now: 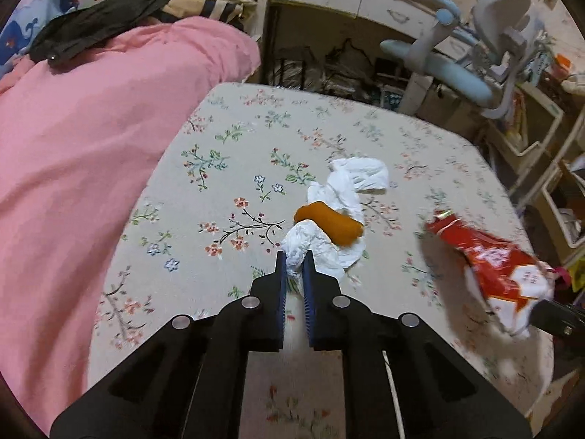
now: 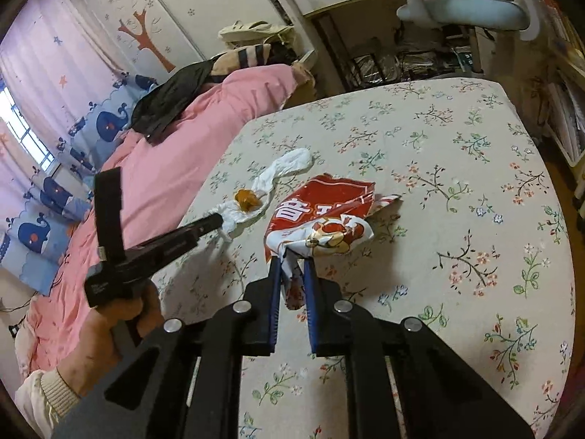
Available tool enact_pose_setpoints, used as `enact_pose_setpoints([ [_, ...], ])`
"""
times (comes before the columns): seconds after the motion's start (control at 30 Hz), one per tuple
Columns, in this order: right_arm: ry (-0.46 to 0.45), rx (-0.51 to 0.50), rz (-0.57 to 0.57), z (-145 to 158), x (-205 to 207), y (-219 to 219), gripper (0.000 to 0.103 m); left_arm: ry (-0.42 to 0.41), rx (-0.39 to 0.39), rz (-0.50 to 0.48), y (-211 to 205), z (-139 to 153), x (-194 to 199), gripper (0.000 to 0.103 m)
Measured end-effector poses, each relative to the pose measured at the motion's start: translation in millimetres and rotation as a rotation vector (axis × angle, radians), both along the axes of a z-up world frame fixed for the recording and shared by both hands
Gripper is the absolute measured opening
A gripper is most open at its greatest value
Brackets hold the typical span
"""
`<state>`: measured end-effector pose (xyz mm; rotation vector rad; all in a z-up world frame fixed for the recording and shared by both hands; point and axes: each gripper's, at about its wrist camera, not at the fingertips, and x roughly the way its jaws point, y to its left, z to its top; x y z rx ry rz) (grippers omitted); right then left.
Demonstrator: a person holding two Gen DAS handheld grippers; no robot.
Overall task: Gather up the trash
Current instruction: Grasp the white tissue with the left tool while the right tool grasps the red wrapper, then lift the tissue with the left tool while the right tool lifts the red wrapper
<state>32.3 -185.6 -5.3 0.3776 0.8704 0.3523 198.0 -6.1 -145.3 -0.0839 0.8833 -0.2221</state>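
Floral bed (image 1: 365,128): claws (image 1: 295,261) clamping tissue (image 1: 321,247), wrapper (image 2: 321,219)

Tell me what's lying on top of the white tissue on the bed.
An orange peel lies on the crumpled white tissue, near its middle. The left gripper pinches the tissue's near end. Whatever is under the peel or in the folds is hidden.

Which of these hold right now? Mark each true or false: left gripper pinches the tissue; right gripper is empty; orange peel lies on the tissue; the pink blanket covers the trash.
1. The left gripper pinches the white tissue. True.
2. The right gripper is empty. False: it is shut on the red snack bag.
3. The orange peel lies on the tissue. True.
4. The pink blanket covers the trash. False: it lies beside it, apart.
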Motion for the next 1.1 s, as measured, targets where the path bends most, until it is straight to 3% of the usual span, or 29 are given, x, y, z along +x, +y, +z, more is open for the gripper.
enact_pose_setpoints([
  [0.13, 0.019, 0.014, -0.001, 0, -8, -5, 0.013, 0.009, -0.071, 0.001, 12, 11, -14, 0.008],
  [0.27, 0.054, 0.005, 0.014, -5, -13, -13, 0.013, 0.010, -0.092, -0.031, 17, 26, -30, 0.008],
  [0.4, 0.077, 0.006, 0.000, -9, -11, -26, 0.013, -0.022, -0.049, -0.053, 21, 44, -49, 0.008],
  [0.67, 0.011, 0.051, -0.010, 9, -26, -30, 0.013, -0.024, -0.086, -0.016, 35, 49, -84, 0.008],
  [1.1, -0.106, 0.072, 0.018, 37, -87, -11, 0.013, -0.126, -0.004, -0.049, 15, 65, -171, 0.008],
])
